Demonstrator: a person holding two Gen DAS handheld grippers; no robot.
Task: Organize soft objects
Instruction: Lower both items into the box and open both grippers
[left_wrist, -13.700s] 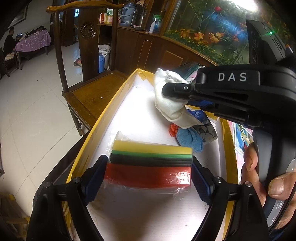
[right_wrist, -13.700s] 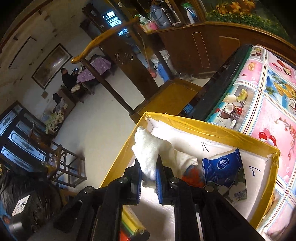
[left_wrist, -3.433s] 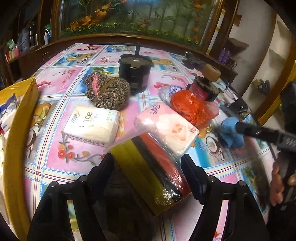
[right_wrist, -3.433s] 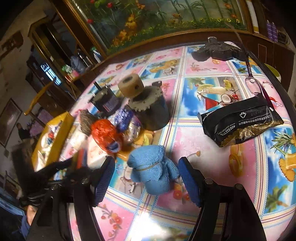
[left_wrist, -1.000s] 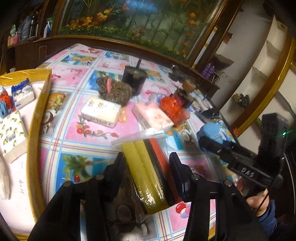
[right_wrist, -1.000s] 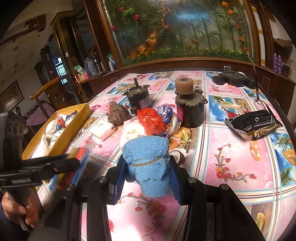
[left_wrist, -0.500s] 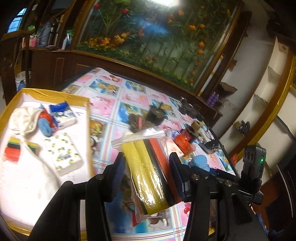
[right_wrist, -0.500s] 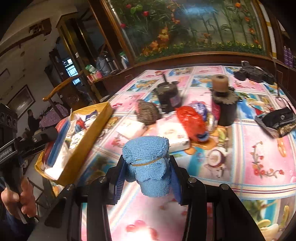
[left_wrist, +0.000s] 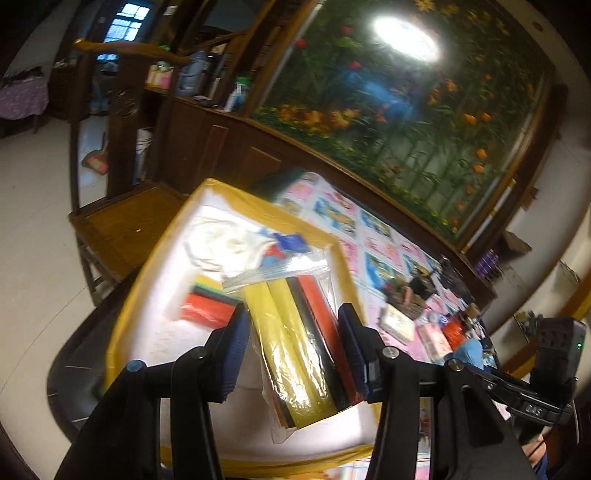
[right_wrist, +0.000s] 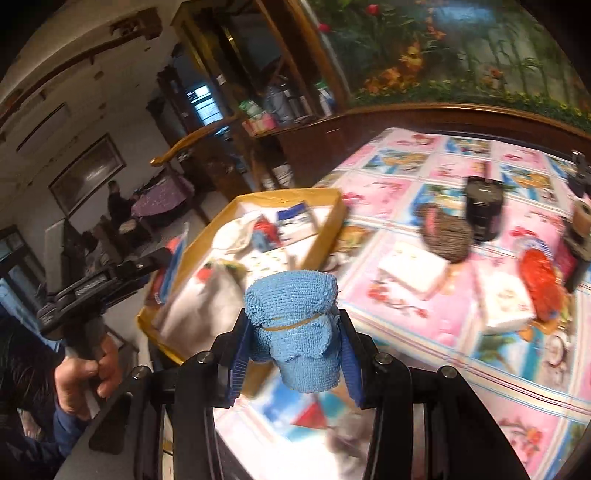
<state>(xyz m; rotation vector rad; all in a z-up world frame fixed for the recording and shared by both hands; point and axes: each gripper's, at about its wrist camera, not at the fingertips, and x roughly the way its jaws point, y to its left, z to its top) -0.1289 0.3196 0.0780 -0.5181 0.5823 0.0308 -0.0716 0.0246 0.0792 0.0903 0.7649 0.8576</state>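
While both hands carry their loads toward the yellow-rimmed box (left_wrist: 155, 258) at the desk's edge, the step in hand looks like the delivery leg of sorting soft things into that box. The left tool (left_wrist: 293, 341) is partly closed, its blue pads pressing the sides of a bagged pack of sponges (left_wrist: 295, 339), yellow, black and red, which hangs above the box's white floor, near a matching sponge pack (left_wrist: 207, 302) and a white cloth (left_wrist: 225, 243) already lying inside. The right tool (right_wrist: 293, 350) is likewise partly closed, clamped on a rolled blue towel (right_wrist: 295, 328) bound with a rubber band, held above the patterned desk (right_wrist: 461, 387) just short of the box (right_wrist: 325, 229). Next, I judge, the left load needs lowering onto a bare patch of the box floor before the pads part, and the towel needs carrying over the rim to follow. Tissue packs (right_wrist: 412, 269) and a red bag (right_wrist: 539, 284) remain out on the desk.
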